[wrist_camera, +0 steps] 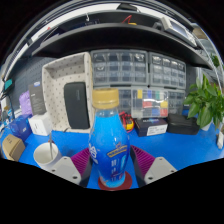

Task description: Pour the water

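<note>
Gripper view along the two fingers. A clear plastic bottle (pixel 108 140) filled with blue liquid stands upright between the jaws of the gripper (pixel 109 164), its yellow cap (pixel 106 98) on and a blue printed label around its middle. The magenta pads (pixel 82 161) on the inner faces of the fingers lie close against the bottle's lower body on either side; whether both actually press on it cannot be told from this view, so the state of the jaws is left undetermined. The bottle's base sits on, or just above, the blue tabletop (pixel 185 150); contact is hidden.

To the left of the bottle, just beside the left finger, stands a small white cup (pixel 46 153), apart from the bottle. Farther left are a few small boxes (pixel 22 122), too small to identify. Behind the cup rises a white perforated panel (pixel 70 90) carrying a dark rectangular plate (pixel 76 105). Behind the bottle, against the back wall, stand grey small-parts drawer cabinets (pixel 140 70). To the right of the bottle lie a low black box (pixel 151 127) and, beyond it at the far right, a green leafy plant (pixel 207 103). A dark shelf (pixel 100 35) runs overhead.
</note>
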The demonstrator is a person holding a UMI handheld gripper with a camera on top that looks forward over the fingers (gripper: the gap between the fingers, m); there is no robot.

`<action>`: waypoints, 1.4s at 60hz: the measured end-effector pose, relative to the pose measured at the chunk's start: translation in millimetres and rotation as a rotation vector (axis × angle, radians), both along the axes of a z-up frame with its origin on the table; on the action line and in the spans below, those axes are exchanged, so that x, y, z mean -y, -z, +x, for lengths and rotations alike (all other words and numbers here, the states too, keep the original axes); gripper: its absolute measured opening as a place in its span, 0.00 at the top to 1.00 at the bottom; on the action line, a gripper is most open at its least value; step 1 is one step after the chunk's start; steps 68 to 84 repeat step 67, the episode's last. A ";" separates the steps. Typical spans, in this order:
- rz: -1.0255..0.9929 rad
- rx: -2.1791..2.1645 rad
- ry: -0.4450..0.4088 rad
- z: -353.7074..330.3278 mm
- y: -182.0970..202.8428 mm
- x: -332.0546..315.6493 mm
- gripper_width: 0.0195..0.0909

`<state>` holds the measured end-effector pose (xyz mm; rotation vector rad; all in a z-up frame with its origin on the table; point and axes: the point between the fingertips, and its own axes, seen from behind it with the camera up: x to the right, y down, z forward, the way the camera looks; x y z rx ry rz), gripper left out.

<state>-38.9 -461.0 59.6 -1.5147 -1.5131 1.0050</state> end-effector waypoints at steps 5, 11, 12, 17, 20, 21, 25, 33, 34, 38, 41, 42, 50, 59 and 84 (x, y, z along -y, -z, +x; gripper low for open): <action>0.012 0.029 0.029 12.5 7.5 -3.4 0.16; -0.002 0.048 0.056 37.2 10.5 -1.2 0.16; -0.005 0.053 0.061 42.3 11.0 -1.0 0.17; -0.009 0.086 0.079 70.9 12.0 2.3 0.17; -0.006 0.106 0.084 89.2 10.4 5.7 0.17; -0.004 0.110 0.086 94.7 8.6 7.2 0.16; 0.003 0.126 0.093 116.3 -1.3 12.9 0.17; 0.003 0.119 0.089 145.4 -38.3 30.2 0.16; 0.005 0.114 0.091 148.4 -44.1 31.9 0.16; 0.007 0.090 0.089 158.0 -66.0 41.8 0.17; 0.006 0.072 0.079 163.2 -82.0 49.1 0.16; 0.006 0.068 0.075 164.8 -87.7 50.8 0.16; 0.013 0.009 0.047 174.4 -126.0 64.1 0.15; 0.044 -0.032 0.057 182.2 -146.5 61.4 0.16; 0.048 -0.039 0.055 189.1 -146.9 61.8 0.15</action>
